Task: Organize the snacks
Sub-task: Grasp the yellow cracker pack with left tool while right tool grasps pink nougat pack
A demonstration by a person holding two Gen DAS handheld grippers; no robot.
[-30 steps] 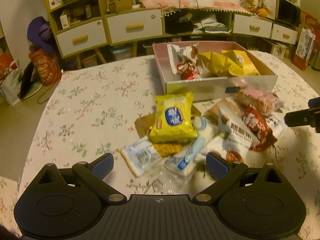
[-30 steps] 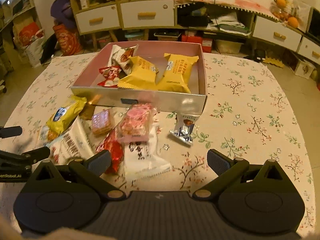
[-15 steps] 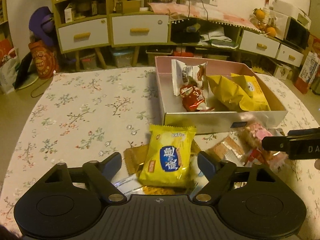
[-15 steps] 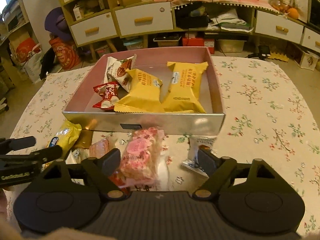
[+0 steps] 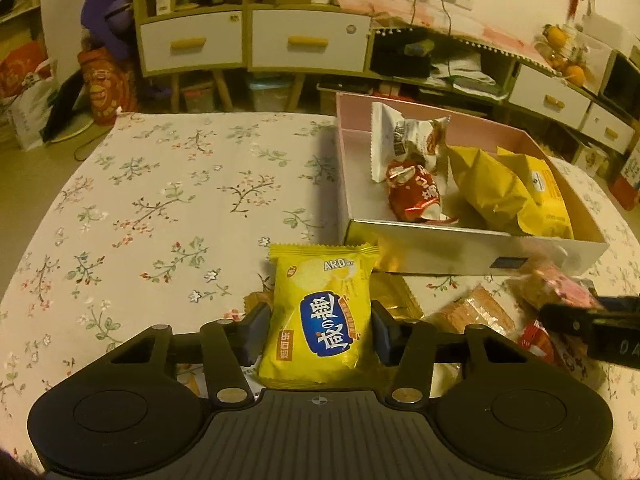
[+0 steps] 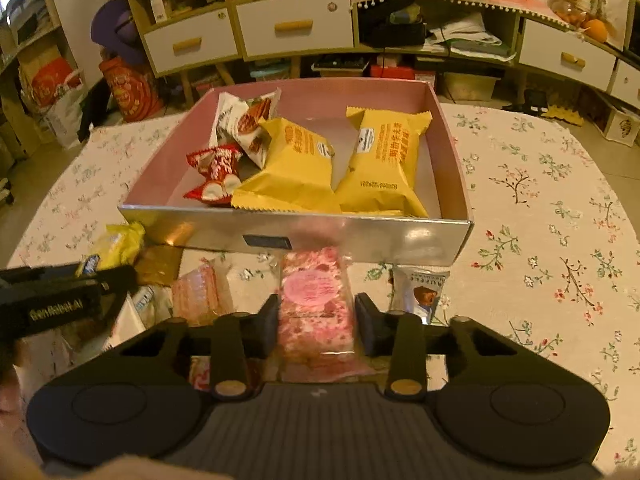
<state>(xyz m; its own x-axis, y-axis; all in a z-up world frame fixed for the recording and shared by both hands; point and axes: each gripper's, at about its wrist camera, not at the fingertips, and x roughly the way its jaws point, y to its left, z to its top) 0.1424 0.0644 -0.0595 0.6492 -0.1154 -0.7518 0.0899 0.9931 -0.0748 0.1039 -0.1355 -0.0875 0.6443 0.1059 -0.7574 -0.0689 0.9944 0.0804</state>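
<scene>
A yellow biscuit packet [image 5: 324, 312] lies on the floral tablecloth in front of the box. My left gripper [image 5: 320, 320] is closing on it, and both blue pads touch its sides. A pink-and-white snack bar [image 6: 314, 292] lies just before the box's silver front wall [image 6: 360, 240]. My right gripper [image 6: 316, 312] is closing around this bar, its pads against both long edges. The pink-lined box [image 5: 440, 248] holds two yellow packets [image 6: 340, 164], a red sweet [image 6: 216, 168] and a white packet [image 6: 240, 116].
Loose snacks lie between the grippers: an orange wafer pack [image 6: 200, 292], a gold wrapper [image 6: 160, 264], a red packet [image 5: 536, 340] and a small white truffle packet [image 6: 420, 292]. The tablecloth [image 5: 160, 200] stretches left of the box. Drawer cabinets [image 5: 308, 40] stand beyond the table.
Both grippers moved forward toward the box and narrowed their jaws from wide open. The left now flanks the yellow packet, the right the pink bar.
</scene>
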